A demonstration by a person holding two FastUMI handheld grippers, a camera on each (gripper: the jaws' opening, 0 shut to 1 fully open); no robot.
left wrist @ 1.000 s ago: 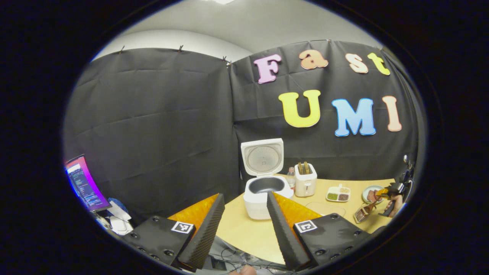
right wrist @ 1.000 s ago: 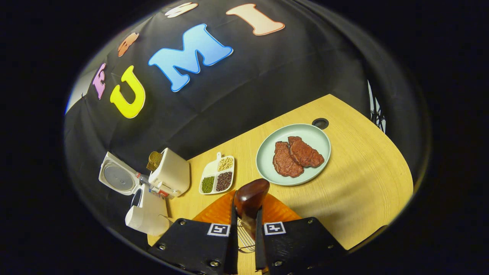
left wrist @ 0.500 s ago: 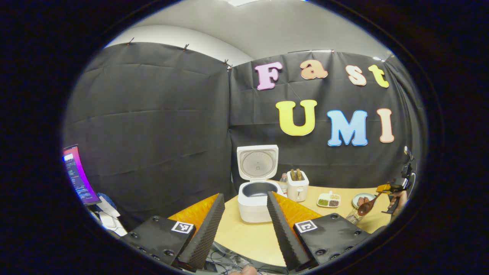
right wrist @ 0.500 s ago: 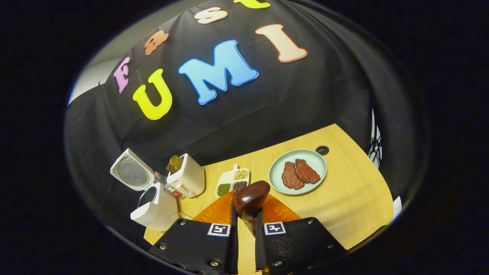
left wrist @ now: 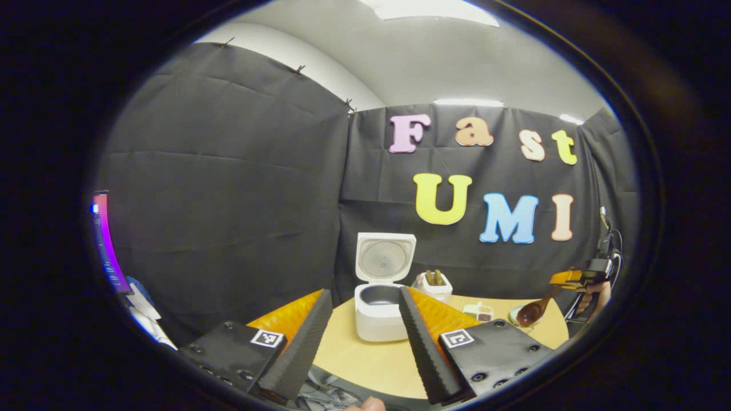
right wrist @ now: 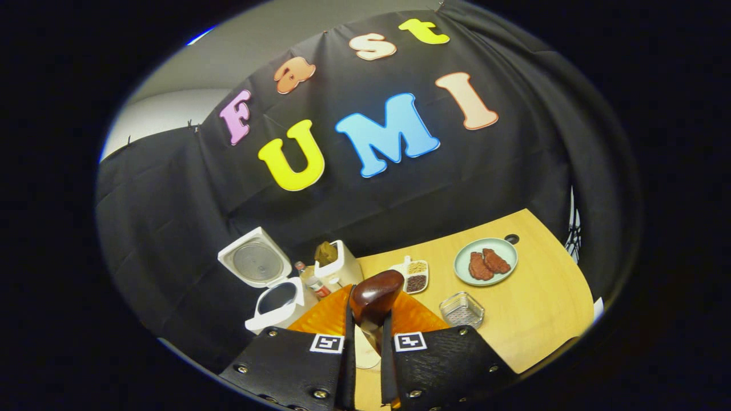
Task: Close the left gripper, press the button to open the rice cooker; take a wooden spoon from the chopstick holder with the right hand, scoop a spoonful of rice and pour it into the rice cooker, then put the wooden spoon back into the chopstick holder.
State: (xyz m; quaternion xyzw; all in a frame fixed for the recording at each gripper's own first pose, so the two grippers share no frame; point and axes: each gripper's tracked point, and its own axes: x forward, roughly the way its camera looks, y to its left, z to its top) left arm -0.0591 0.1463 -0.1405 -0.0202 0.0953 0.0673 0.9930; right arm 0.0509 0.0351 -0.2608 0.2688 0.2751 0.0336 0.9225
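Observation:
The white rice cooker (left wrist: 374,311) stands on the wooden table (left wrist: 354,354) with its lid (left wrist: 381,257) up and its dark pot showing. My left gripper (left wrist: 364,291) hangs open well short of it, off the table's near edge. My right gripper (right wrist: 366,319) is shut on the handle of the wooden spoon (right wrist: 375,295), whose dark bowl sticks out past the fingers, high above the table. The left gripper view has that right gripper (left wrist: 571,279) at far right, with the spoon (left wrist: 534,311) slanting down. The square wire chopstick holder (right wrist: 461,309) sits below and right of the spoon. The cooker (right wrist: 277,299) lies left.
A white toaster (right wrist: 342,262) and a small bottle (right wrist: 311,279) stand beside the cooker. A divided dish of grains (right wrist: 417,277) and a green plate with meat (right wrist: 485,261) sit farther right. A lit monitor (left wrist: 105,245) is at far left, off the table.
My right gripper has risen and drawn back with the spoon, so the holder now shows apart below it. The left gripper has drawn back and tilted up, still open.

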